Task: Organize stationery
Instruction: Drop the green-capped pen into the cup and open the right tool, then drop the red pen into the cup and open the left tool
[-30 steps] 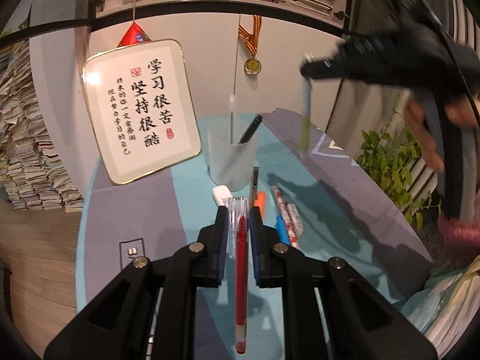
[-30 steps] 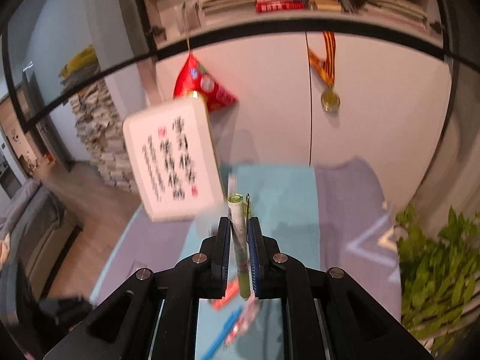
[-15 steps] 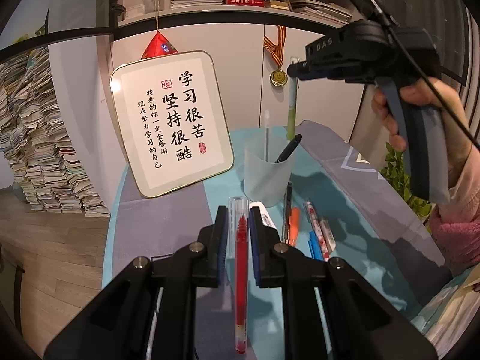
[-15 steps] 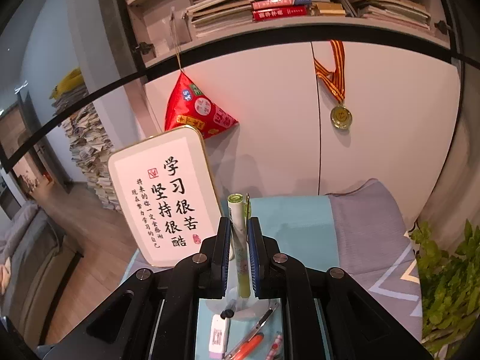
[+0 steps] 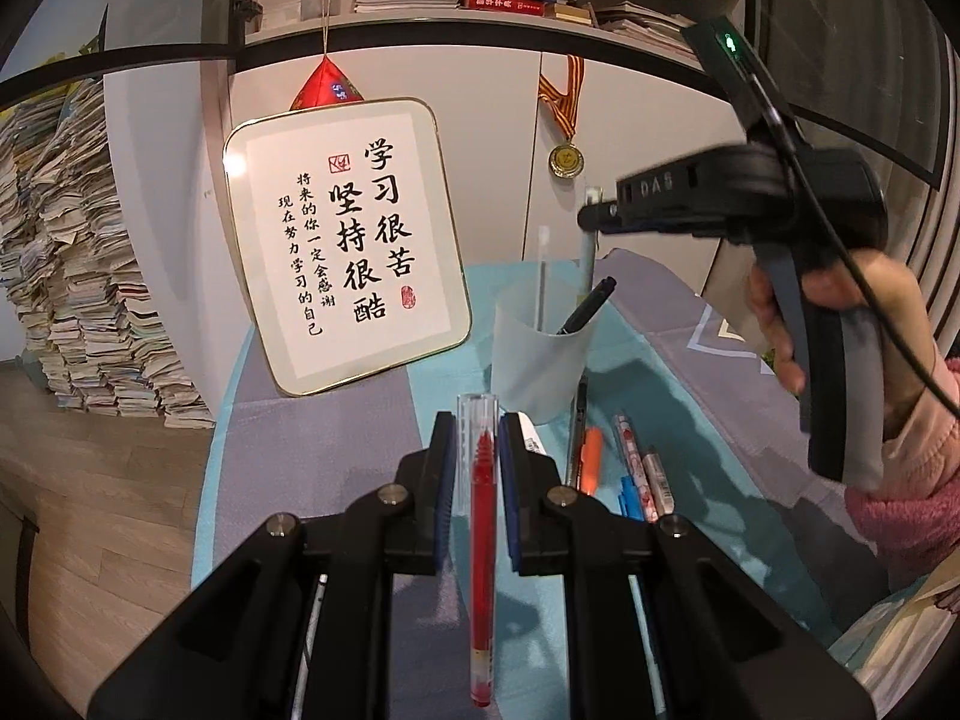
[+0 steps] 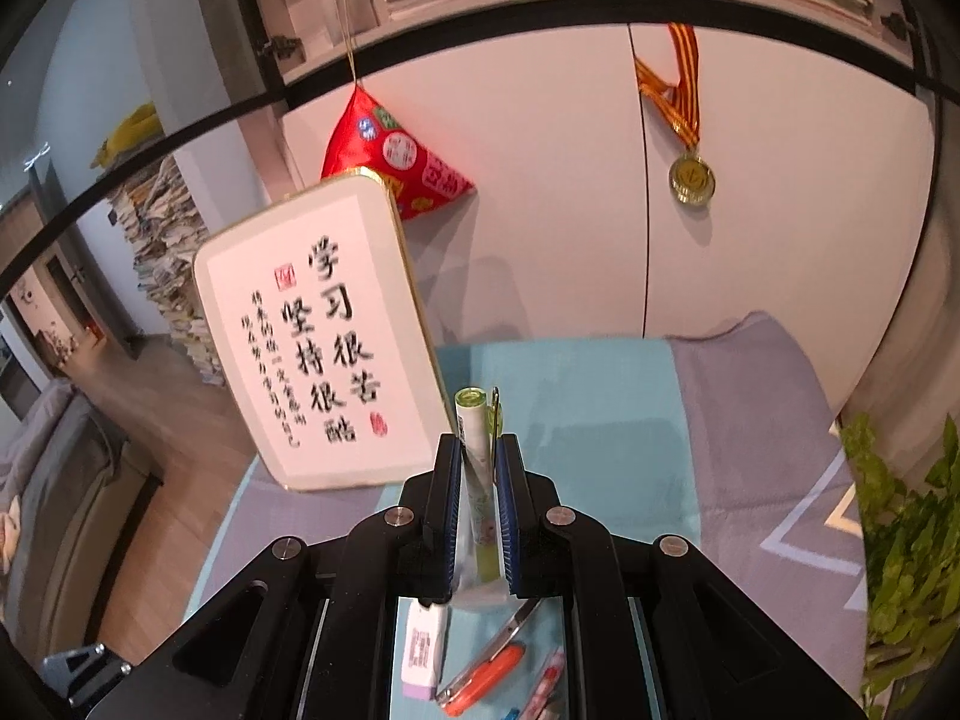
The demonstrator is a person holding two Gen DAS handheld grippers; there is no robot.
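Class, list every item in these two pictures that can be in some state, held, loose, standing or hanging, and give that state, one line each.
Left gripper: shut on the red pen.
Right gripper: shut on the green pen, above the cup.
Cup: upright, holding a black pen.
Orange pen: lying loose on the cloth.
Eraser: lying flat.
Framed sign: leaning, tilted.
Medal: hanging.

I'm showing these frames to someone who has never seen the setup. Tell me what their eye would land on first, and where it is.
Most likely the white calligraphy plaque, leaning at the back left of the cloth-covered table. Next, the red pen clamped in the left gripper in the foreground, and the right gripper holding a green pen over the frosted pen cup. A gold medal hangs on the cabinet behind.
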